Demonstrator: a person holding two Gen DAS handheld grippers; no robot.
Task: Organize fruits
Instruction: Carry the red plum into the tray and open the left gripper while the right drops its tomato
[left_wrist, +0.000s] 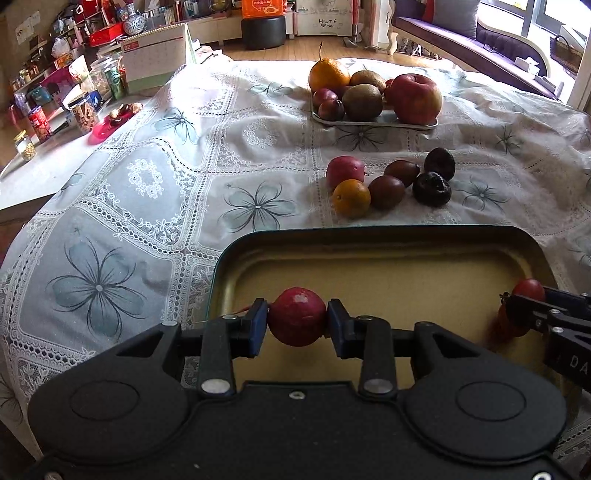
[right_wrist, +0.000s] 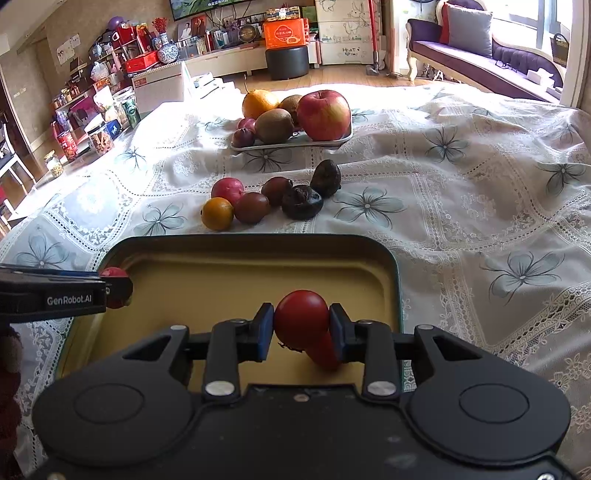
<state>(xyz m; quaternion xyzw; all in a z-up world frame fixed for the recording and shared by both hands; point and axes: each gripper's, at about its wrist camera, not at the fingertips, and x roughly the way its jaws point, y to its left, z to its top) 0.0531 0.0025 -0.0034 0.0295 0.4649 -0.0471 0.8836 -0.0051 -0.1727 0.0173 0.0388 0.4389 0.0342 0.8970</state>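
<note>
My left gripper (left_wrist: 297, 322) is shut on a small dark-red round fruit (left_wrist: 297, 316) and holds it over the left part of a gold-lined tin tray (left_wrist: 369, 242). My right gripper (right_wrist: 302, 326) is shut on a bright red tomato-like fruit (right_wrist: 301, 317), over the tray (right_wrist: 258, 245) and near its right side. Each gripper shows at the edge of the other's view: the right one (left_wrist: 524, 310), the left one (right_wrist: 116, 288). Several loose fruits lie on the cloth beyond the tray: a small orange (left_wrist: 351, 198), a pink-red fruit (left_wrist: 345, 171), brown ones (left_wrist: 386, 192) and dark wrinkled ones (left_wrist: 431, 189).
A silver tray (left_wrist: 373, 123) at the back holds an apple (left_wrist: 415, 98), kiwis (left_wrist: 362, 101), an orange (left_wrist: 328, 75) and plums. A lace tablecloth (left_wrist: 147, 184) covers the table. Jars, cans and boxes (left_wrist: 85, 110) crowd a side counter on the left.
</note>
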